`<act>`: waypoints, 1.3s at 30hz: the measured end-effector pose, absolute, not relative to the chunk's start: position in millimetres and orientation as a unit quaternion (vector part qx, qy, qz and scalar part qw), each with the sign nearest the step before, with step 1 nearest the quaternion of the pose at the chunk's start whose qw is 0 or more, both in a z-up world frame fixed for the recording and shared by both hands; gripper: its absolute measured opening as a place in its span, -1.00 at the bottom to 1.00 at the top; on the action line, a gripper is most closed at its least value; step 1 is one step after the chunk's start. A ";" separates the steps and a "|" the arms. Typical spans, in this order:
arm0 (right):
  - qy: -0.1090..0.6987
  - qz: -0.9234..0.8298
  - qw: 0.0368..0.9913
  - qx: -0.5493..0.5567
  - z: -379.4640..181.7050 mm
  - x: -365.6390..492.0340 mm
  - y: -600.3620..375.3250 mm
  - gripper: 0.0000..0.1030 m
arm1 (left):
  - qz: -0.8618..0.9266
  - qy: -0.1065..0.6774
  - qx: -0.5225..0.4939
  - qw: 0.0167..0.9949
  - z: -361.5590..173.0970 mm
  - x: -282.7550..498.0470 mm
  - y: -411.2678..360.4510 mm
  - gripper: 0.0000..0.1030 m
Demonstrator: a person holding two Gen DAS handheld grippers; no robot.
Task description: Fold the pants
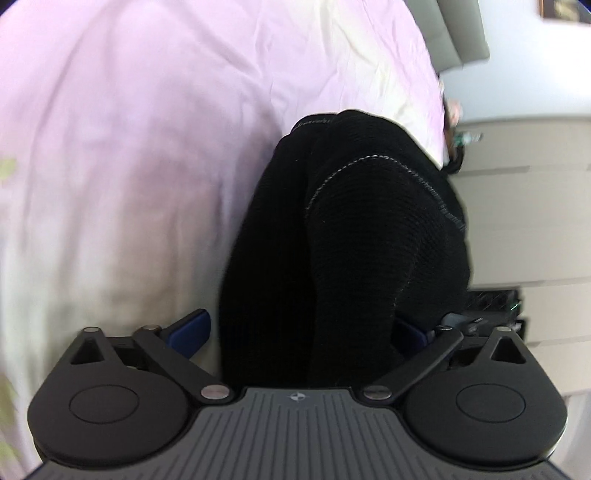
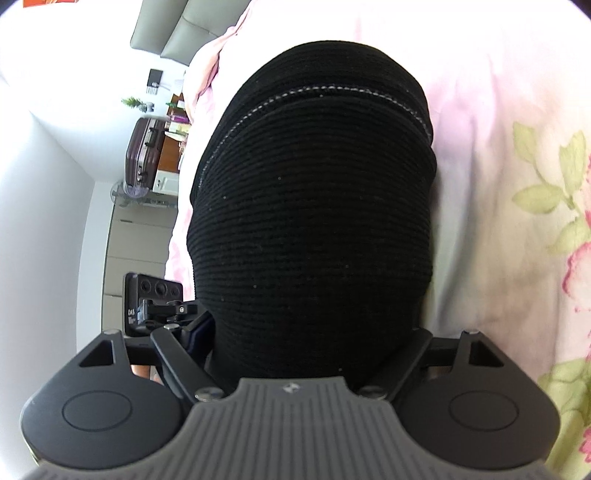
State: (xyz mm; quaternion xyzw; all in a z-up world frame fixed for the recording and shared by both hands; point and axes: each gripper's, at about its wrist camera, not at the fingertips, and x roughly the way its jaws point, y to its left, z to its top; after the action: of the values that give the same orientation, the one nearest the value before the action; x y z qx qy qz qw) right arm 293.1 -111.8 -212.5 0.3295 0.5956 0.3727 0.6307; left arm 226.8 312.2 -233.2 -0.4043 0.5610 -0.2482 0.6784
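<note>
Left wrist view: black ribbed pants [image 1: 362, 229] folded into a thick bundle on a pale pink bed sheet [image 1: 140, 140], running from the camera towards the far edge of the bed. Left gripper [image 1: 299, 328] spread wide around the near end of the bundle, not gripping. Blue pad [image 1: 190, 326] on the picture's left clear of the cloth, with a strip of sheet showing between. Opposite pad [image 1: 410, 331] mostly covered by overhanging fabric, only a blue sliver showing; cannot tell whether it touches. A line of light stitching curves across the top fold. Near end of the pants lost behind the gripper body. Beyond the bed, pale drawer fronts [image 1: 524, 192] and a grey padded panel [image 1: 461, 33], both blurred. A dark object [image 1: 491, 302] past the pants at the right, too cut off to name.

Right wrist view: the same pants [image 2: 314, 206] fill the middle of the frame and bulge over both fingers of the right gripper [image 2: 314, 332]. One blue pad [image 2: 198, 332] just seen against the cloth on the left; the other buried under fabric. Cannot tell whether these jaws press the bundle or merely stand around it. Flowered sheet [image 2: 517, 177] to the right, washed out by glare. To the left a black device [image 2: 153, 295] with round sockets, half hidden behind a finger, and a dark suitcase [image 2: 142, 147] further back, small and tilted by the lens.
</note>
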 end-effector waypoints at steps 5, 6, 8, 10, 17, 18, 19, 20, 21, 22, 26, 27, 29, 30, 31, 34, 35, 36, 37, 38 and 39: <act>0.603 0.373 0.619 0.339 -219.0 297.6 -117.1 0.56 | -0.281 0.564 -0.414 0.657 -253.4 234.5 314.2 1.00; 0.605 0.371 0.616 0.341 -220.2 298.5 -116.0 0.58 | -0.291 0.566 -0.412 0.652 -258.3 233.3 306.7 1.00; 0.609 0.369 0.617 0.336 -221.2 301.0 -111.9 0.63 | -0.309 0.566 -0.398 0.653 -259.4 230.9 297.1 1.00; 0.610 0.365 0.618 0.336 -223.6 301.2 -109.8 0.68 | -0.320 0.564 -0.397 0.649 -258.2 233.5 294.3 1.00; 0.579 0.395 0.622 0.348 -214.6 292.2 -112.0 0.49 | -0.373 0.508 -0.440 0.639 -243.5 220.7 308.8 0.59; 0.572 0.404 0.620 0.354 -208.5 291.5 -113.4 0.48 | -0.381 0.499 -0.443 0.640 -236.7 216.9 311.6 0.57; 0.563 0.414 0.618 0.359 -201.3 290.4 -115.3 0.47 | -0.390 0.488 -0.447 0.640 -229.0 212.5 314.1 0.57; 0.554 0.422 0.618 0.365 -194.3 289.0 -117.6 0.46 | -0.397 0.479 -0.450 0.640 -221.7 208.7 315.4 0.57; 0.545 0.429 0.619 0.370 -186.1 287.0 -120.6 0.44 | -0.402 0.472 -0.454 0.640 -215.5 205.0 316.3 0.57; 0.535 0.434 0.621 0.374 -177.0 284.3 -124.5 0.43 | -0.407 0.464 -0.456 0.641 -209.0 201.4 316.4 0.57; 0.502 0.442 0.634 0.388 -142.5 267.6 -143.9 0.43 | -0.429 0.439 -0.453 0.646 -176.9 187.0 310.1 0.57; 0.498 0.442 0.636 0.390 -134.9 263.0 -148.6 0.43 | -0.433 0.436 -0.452 0.646 -170.3 183.6 307.7 0.57; 0.493 0.439 0.642 0.389 -121.2 253.4 -158.7 0.43 | -0.439 0.434 -0.450 0.645 -158.0 176.8 302.1 0.57; 0.491 0.439 0.645 0.387 -114.9 248.8 -164.0 0.43 | -0.442 0.435 -0.447 0.645 -152.5 174.9 297.4 0.57; 0.488 0.438 0.648 0.387 -109.5 244.1 -170.6 0.43 | -0.444 0.435 -0.443 0.646 -146.1 173.2 292.9 0.57; 0.471 0.439 0.657 0.391 -97.4 234.3 -192.0 0.43 | -0.451 0.435 -0.427 0.652 -125.2 173.4 275.5 0.57; 0.463 0.437 0.662 0.396 -94.4 230.8 -200.3 0.43 | -0.454 0.435 -0.421 0.654 -117.4 177.3 263.0 0.57; 0.453 0.435 0.666 0.401 -92.1 226.7 -208.0 0.43 | -0.456 0.435 -0.416 0.655 -112.8 184.6 250.5 0.57; 0.443 0.432 0.672 0.407 -88.1 221.9 -215.9 0.43 | -0.459 0.437 -0.409 0.656 -106.1 188.7 241.0 0.57; 0.434 0.430 0.676 0.412 -86.1 219.7 -227.4 0.43 | -0.464 0.440 -0.400 0.657 -101.7 190.0 233.2 0.57; 0.425 0.427 0.680 0.419 -84.7 217.7 -240.2 0.43 | -0.468 0.442 -0.391 0.658 -102.3 195.6 223.1 0.57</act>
State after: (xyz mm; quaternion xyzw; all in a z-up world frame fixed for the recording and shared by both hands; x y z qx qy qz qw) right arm 217.7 -240.2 -84.7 0.4186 0.4249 0.4270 0.6796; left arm 195.6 223.1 -102.3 -0.3914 0.4424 -0.4677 0.6576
